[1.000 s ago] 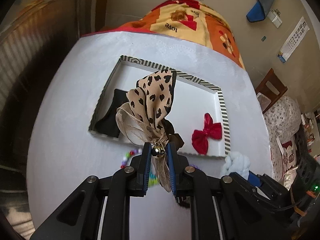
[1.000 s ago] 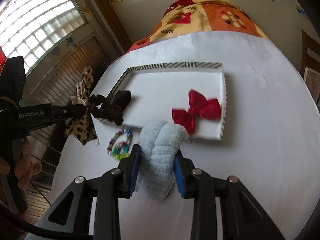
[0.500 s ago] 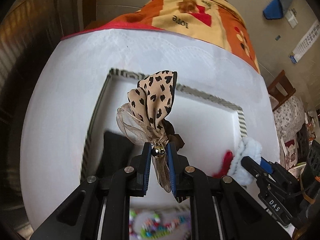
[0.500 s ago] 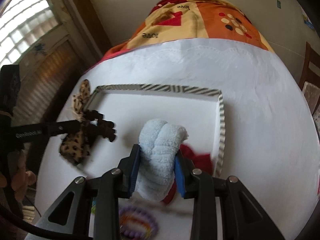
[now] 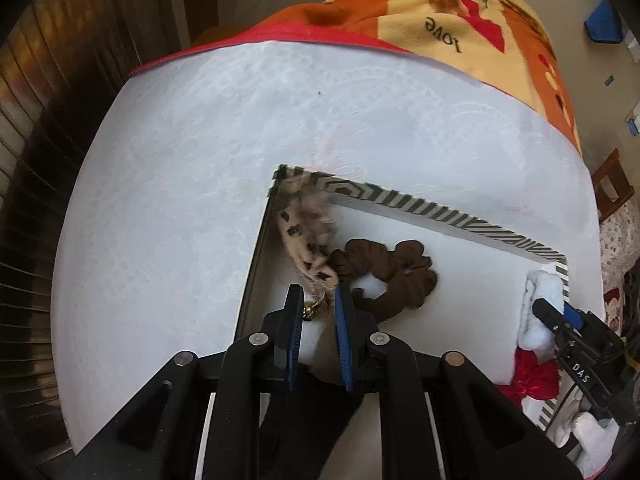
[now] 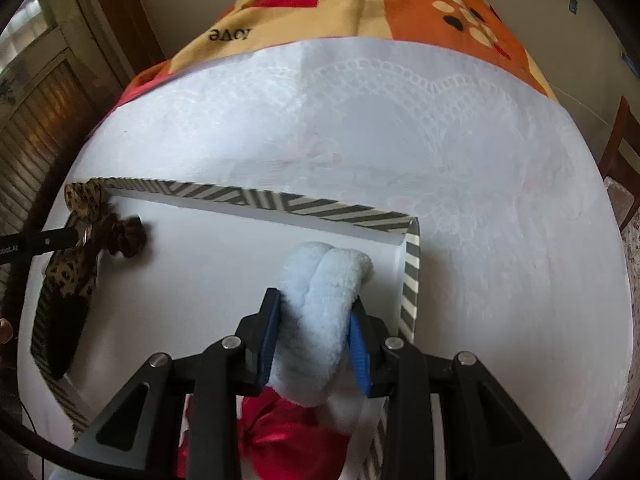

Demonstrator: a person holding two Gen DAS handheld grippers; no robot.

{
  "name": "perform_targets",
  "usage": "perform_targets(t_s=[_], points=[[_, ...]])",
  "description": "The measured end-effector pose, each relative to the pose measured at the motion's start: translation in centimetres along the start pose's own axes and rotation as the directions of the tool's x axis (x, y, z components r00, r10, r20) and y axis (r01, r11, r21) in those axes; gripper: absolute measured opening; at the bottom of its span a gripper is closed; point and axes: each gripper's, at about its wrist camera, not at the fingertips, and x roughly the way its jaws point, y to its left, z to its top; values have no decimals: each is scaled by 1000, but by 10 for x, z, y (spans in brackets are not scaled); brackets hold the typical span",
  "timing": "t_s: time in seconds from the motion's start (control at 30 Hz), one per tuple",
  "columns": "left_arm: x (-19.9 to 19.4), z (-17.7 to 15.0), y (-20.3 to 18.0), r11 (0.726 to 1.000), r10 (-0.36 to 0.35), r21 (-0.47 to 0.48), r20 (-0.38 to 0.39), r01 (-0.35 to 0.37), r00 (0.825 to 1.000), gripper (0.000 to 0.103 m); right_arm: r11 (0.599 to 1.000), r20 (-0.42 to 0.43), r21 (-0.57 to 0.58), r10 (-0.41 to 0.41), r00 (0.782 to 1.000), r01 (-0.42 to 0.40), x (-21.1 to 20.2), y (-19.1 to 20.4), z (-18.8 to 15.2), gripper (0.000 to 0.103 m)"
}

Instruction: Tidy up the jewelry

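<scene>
While my left gripper (image 5: pixel 317 305) pinched the leopard scrunchie (image 5: pixel 306 236) at the tray's (image 6: pixel 248 199) ten-o'clock corner, and my right gripper (image 6: pixel 316 312) clamped the blue scrunchie (image 6: pixel 324 280) near two o'clock, I judged lowering before releasing wisest.

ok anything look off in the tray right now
One thing: the leopard-print bow sprawls into the tray's far left corner, its tip overlapping the striped rim. The fluffy blue scrunchie sits inside the far right corner. No damage visible.

Left claw (image 5: pixel 316 300) lowered leopard scrunchie (image 5: pixel 308 236) into tray (image 5: pixel 420 200); right claw (image 6: pixel 314 312) advanced over tray.
</scene>
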Motion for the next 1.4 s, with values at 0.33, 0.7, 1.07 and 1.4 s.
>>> perform_targets(t_s=[0.33, 0.7, 1.07, 1.4], points=[[-29, -20, 2, 999, -29, -27, 60, 30, 998, 26, 998, 61, 16, 64, 996, -65, -37, -1, -25, 61], [-76, -86, -22, 999, -9, 36, 78, 6, 997, 26, 995, 165, 69, 65, 984, -78, -104, 14, -79, 62], [-101, -153, -43, 998, 23, 57, 95, -28, 995, 26, 990, 178, 62, 117, 977, -130, -144, 29, -138, 62], [-129, -202, -56, 998, 29, 58, 115, -36, 993, 25, 992, 162, 20, 121, 979, -126, -173, 40, -181, 62]])
